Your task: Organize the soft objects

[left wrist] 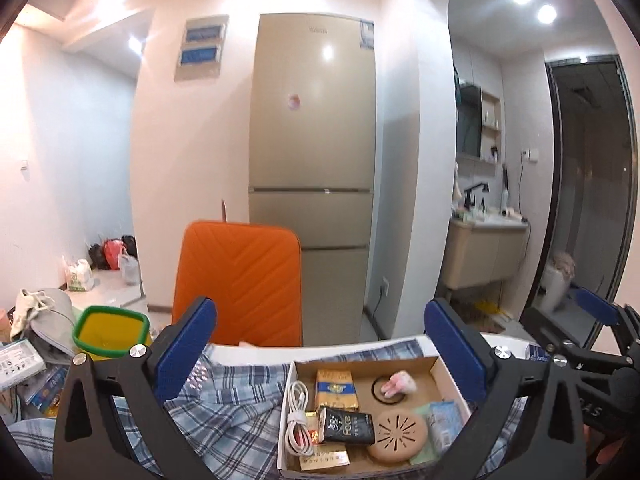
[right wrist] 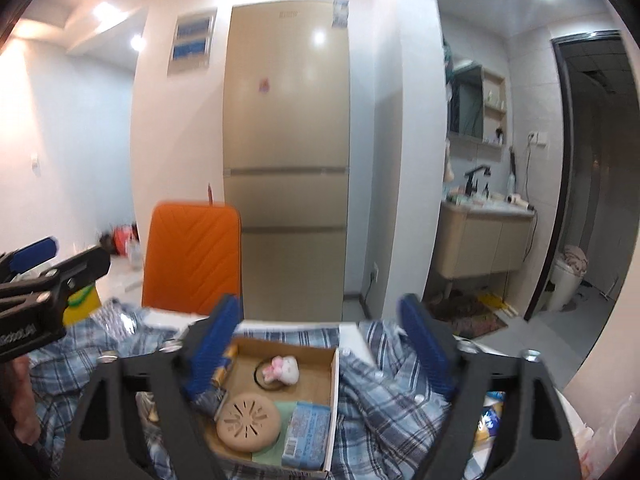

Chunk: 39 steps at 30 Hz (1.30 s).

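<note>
The left tool [left wrist: 320, 340] stands wide open with nothing between its blue pads; the right tool [right wrist: 322, 338] is likewise wide open and holds nothing. Both point nearly level across the table [right wrist: 352, 330], whose white edge shows only at the far side. A blue plaid cloth [left wrist: 224, 404], the soft item of the task, lies crumpled over most of the surface, spread to both sides of an open cardboard box [left wrist: 436, 360] that rests on it. The box holds a coiled white cable [left wrist: 298, 420], a gold packet [left wrist: 335, 390], a black packet [left wrist: 347, 428], a round tan vented disc [left wrist: 397, 432], a pale blue tissue pack [right wrist: 306, 430] and a small pink-and-white plush toy [right wrist: 285, 368] lying on a black ring. A yellow container with a green rim [left wrist: 110, 330] stands at the left, beside grey fabric [left wrist: 48, 316] and scattered packs. An orange chair back [left wrist: 244, 280] rises just beyond the table. Behind it stands a tall beige refrigerator [left wrist: 314, 120] against a white wall. To the right, an alcove contains a washbasin cabinet [right wrist: 484, 244] with a black tap, a mirror and shelves, and a dark doorway [right wrist: 600, 168] follows. Bags [left wrist: 106, 260] lie on the floor at the far left.
</note>
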### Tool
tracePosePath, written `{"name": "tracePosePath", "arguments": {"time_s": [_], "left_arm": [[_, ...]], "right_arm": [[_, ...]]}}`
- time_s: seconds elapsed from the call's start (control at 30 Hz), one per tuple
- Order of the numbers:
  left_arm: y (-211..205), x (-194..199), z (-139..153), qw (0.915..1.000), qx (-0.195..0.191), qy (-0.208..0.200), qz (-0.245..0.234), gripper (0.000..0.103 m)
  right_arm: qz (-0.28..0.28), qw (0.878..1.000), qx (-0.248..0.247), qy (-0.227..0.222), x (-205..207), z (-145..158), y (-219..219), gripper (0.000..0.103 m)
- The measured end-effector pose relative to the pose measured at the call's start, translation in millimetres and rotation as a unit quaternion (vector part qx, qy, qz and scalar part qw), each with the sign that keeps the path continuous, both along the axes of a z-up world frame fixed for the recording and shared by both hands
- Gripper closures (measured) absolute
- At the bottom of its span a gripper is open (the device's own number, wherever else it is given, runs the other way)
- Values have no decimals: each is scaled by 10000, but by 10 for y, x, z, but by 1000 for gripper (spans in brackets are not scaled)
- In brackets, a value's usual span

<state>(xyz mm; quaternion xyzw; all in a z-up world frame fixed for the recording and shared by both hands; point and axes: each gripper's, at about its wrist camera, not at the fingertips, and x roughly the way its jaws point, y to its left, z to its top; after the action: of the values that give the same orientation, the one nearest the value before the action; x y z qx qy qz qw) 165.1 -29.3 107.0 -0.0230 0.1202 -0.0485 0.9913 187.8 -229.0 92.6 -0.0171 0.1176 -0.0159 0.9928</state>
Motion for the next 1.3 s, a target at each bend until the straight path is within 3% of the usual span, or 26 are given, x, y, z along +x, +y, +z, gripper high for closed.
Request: {"name": "tracePosePath", "arguments": {"time_s": [0.07,0.43,0.7,0.97,1.3], "left_arm": [[31,-72,52,9999,-50,-100,-2,0],[150,-514,282,9979,-117,-637,-30,0],[161,-868,245,9955,48,-944,86,0],[160,-1083,77,9962,103,-869,-25,0],[197,-1254,-255,9975,100,-694,47,0]], "right_arm": [[-26,9997,70,-224,-130,73,-42,0],[12,9974,-60,-718,-601,310,-6,0],[44,9946,-105,-1028,-966,355,67,0],[6,9931,-157,-1165,-1302,264,114,0],[-56,9949,-97,-1001,-1533,-34,111,0]]}}
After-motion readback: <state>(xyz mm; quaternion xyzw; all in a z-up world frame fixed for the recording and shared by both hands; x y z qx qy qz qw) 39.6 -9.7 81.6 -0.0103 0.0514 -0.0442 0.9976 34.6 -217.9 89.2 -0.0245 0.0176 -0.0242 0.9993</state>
